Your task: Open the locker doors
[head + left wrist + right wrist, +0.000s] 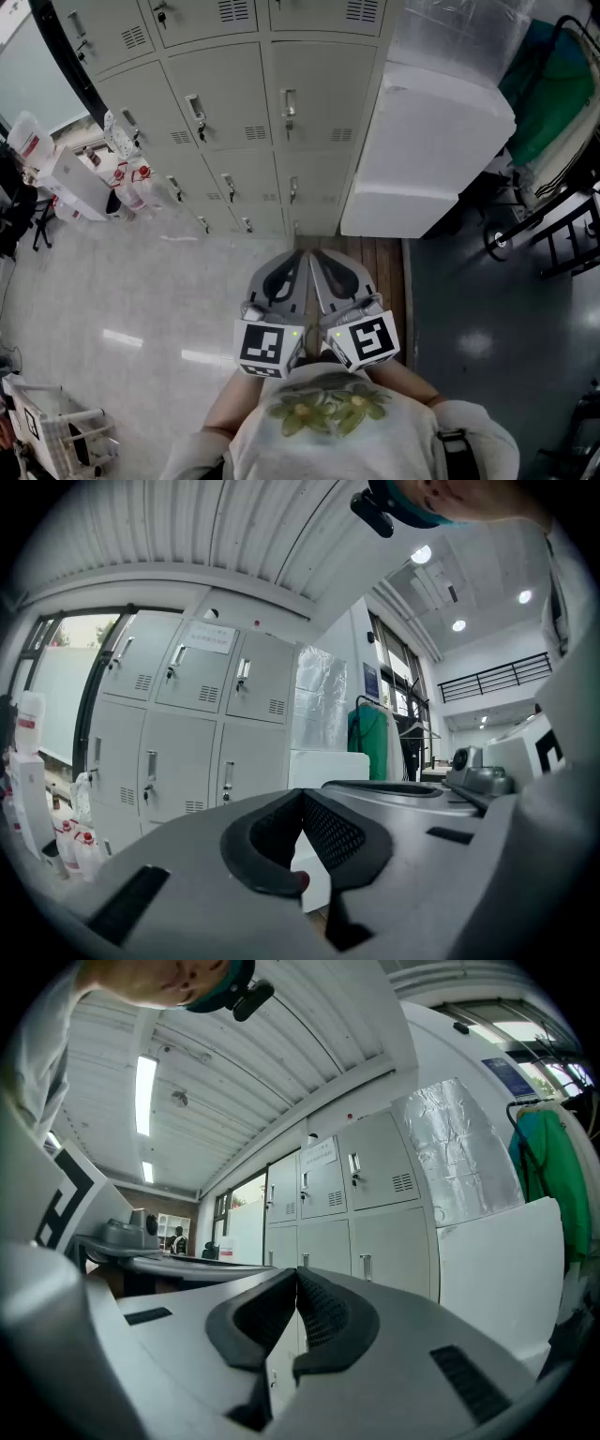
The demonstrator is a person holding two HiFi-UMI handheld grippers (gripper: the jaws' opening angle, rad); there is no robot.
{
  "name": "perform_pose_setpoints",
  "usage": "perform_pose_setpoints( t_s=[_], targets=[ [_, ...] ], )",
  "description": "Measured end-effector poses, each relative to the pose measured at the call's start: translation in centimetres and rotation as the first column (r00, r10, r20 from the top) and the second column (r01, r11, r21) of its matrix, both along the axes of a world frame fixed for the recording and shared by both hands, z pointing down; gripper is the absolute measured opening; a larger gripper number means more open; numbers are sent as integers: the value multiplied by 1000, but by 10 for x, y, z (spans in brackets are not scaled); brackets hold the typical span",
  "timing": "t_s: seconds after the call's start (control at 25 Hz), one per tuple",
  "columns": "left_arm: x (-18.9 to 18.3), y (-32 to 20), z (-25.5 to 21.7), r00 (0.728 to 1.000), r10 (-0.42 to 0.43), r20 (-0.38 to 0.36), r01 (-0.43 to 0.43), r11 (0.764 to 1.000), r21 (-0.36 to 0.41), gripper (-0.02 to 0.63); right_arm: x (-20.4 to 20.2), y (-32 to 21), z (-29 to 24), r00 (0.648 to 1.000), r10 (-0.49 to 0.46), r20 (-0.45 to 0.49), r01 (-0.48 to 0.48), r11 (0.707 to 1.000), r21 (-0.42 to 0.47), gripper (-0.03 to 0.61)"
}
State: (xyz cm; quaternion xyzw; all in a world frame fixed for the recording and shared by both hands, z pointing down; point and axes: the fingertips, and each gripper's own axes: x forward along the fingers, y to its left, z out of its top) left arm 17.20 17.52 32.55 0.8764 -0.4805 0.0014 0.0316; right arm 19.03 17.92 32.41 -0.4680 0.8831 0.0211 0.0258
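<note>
Jaws pressed together on nothing, the left gripper [299, 255] and right gripper [316, 255] are hovering side by side near the chest, seemingly readying an approach. The locker doors [281, 103] are standing closed at 12 o'clock, well apart.

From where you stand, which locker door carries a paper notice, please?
The middle door of the top row: a white notice sits at its upper edge; the others show none.

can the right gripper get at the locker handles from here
Probably not yet, though the way looks free: the right gripper, jaws shut, sits close to the person's body, with floor between it and the lockers. The white box stands to the right. A step forward seems needed.
</note>
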Motion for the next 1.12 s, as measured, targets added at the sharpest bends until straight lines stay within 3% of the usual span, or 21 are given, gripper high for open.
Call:
perform_pose_setpoints(
  t_s=[0.56, 0.72, 1.12],
  targets=[
    [-17, 7, 6, 1000, -3, -2, 3, 1000, -21, 29, -16, 7, 3, 1000, 11, 11, -11, 1000, -10, 31],
    [-31, 9, 10, 999, 14, 30, -13, 1000, -12, 29, -30, 8, 7, 999, 4, 42, -2, 999, -39, 31],
    [-51, -4, 33, 999, 28, 17, -27, 998, -49, 29, -53, -5, 33, 1000, -17, 26, 19, 997, -75, 31]
  ],
)
